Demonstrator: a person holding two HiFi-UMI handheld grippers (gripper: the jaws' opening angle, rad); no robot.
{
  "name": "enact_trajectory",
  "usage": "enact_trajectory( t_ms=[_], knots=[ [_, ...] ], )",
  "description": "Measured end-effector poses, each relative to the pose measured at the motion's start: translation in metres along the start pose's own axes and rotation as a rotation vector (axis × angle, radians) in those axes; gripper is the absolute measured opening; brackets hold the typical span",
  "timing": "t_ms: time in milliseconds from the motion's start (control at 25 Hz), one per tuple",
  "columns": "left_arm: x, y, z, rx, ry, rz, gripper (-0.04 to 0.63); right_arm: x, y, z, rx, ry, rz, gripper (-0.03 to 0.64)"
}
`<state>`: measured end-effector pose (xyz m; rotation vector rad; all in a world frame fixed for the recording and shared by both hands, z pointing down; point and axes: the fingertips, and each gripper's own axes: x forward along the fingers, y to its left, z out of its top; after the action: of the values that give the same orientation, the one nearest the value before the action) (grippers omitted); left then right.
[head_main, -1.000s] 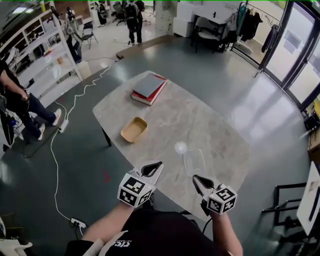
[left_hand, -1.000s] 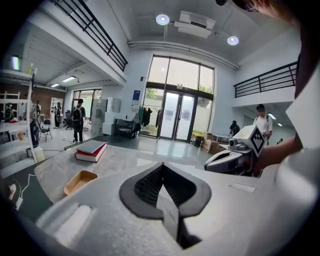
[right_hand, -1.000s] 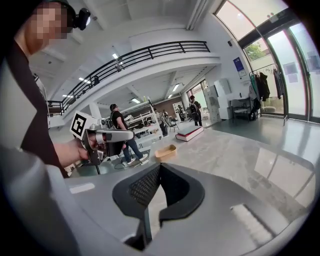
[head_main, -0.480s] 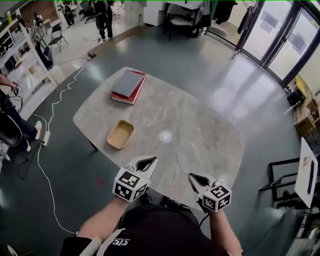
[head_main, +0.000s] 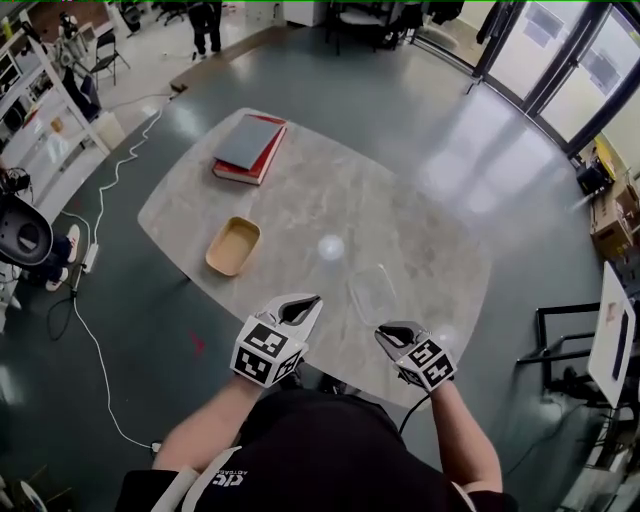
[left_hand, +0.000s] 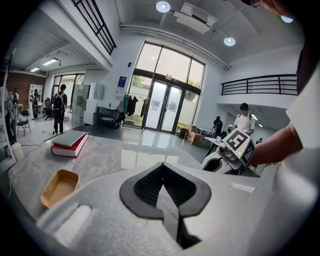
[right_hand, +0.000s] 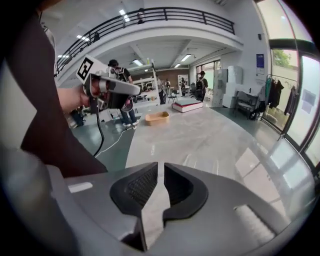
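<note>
My left gripper (head_main: 300, 305) hovers shut over the near edge of the marble table (head_main: 420, 230), holding nothing. Its own view shows the two jaws (left_hand: 161, 165) meeting at the tips. My right gripper (head_main: 388, 334) hangs beside it, just short of a clear plastic container (head_main: 372, 295). Its jaws (right_hand: 161, 166) stand a narrow slit apart with nothing between them. A tan tray (head_main: 233, 246) lies left of the table's middle, well ahead of the left gripper. Each gripper shows in the other's view: the right gripper (left_hand: 227, 152) and the left gripper (right_hand: 107, 86).
Two stacked books (head_main: 249, 148), grey on red, lie at the table's far left end. A white cable (head_main: 100, 250) runs over the floor on the left. People stand far off by shelves (head_main: 40, 70). Glass doors (head_main: 560, 70) are at the right.
The head view has shifted, so the table sits a little farther away. Both grippers have drawn closer together at the near edge. The right jaws have parted by a slit.
</note>
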<state>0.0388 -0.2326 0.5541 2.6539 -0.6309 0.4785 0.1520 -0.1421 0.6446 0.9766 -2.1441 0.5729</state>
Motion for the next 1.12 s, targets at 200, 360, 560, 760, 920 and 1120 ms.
enact_trajectory(
  t_ms=[200, 360, 560, 760, 920, 1120],
  knots=[
    [-0.002, -0.007, -0.005, -0.026, -0.003, 0.009, 0.005, 0.023, -0.001, -0.020, -0.091, 0.121, 0.078, 0.064],
    [-0.007, -0.010, -0.008, -0.039, -0.011, 0.025, 0.005, 0.038, -0.001, -0.040, -0.200, 0.235, 0.114, 0.064],
    [-0.012, -0.011, -0.018, -0.072, -0.013, 0.069, 0.005, 0.048, -0.009, -0.076, -0.376, 0.396, 0.149, 0.071],
    [-0.022, -0.010, -0.033, -0.108, -0.007, 0.110, 0.005, 0.059, -0.025, -0.100, -0.487, 0.496, 0.145, 0.072],
    [-0.033, -0.008, -0.044, -0.137, -0.002, 0.145, 0.005, 0.069, -0.039, -0.114, -0.592, 0.552, 0.130, 0.072],
    [-0.048, -0.001, -0.055, -0.180, -0.002, 0.197, 0.005, 0.079, -0.046, -0.121, -0.620, 0.577, 0.136, 0.071]
  ],
)
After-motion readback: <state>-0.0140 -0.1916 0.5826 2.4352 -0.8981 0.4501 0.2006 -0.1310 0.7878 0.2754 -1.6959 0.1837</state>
